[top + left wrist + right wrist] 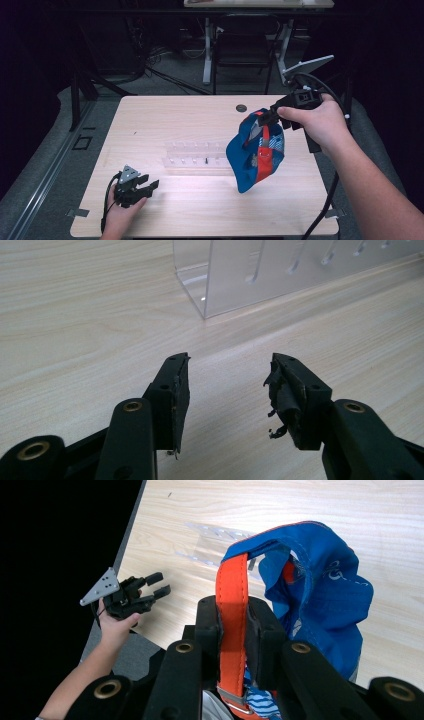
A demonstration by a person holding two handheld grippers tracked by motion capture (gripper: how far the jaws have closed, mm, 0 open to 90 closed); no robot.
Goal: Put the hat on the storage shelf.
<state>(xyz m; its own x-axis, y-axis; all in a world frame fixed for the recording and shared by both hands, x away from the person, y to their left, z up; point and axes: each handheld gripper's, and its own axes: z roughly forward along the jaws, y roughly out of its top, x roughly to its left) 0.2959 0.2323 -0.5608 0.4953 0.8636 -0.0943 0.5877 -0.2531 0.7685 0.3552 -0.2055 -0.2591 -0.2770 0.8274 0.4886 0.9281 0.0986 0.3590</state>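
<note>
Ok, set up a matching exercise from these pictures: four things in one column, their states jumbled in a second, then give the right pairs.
Things:
1. left hand-held gripper
2. right hand-held gripper
3. blue bag
4. clear plastic rack

States:
A. hanging in the air above the table
B. lying on the table
C. open, holding nothing
D. shut on an orange strap

Pairs: 1-C, 2-D, 3-A, 4-B
</note>
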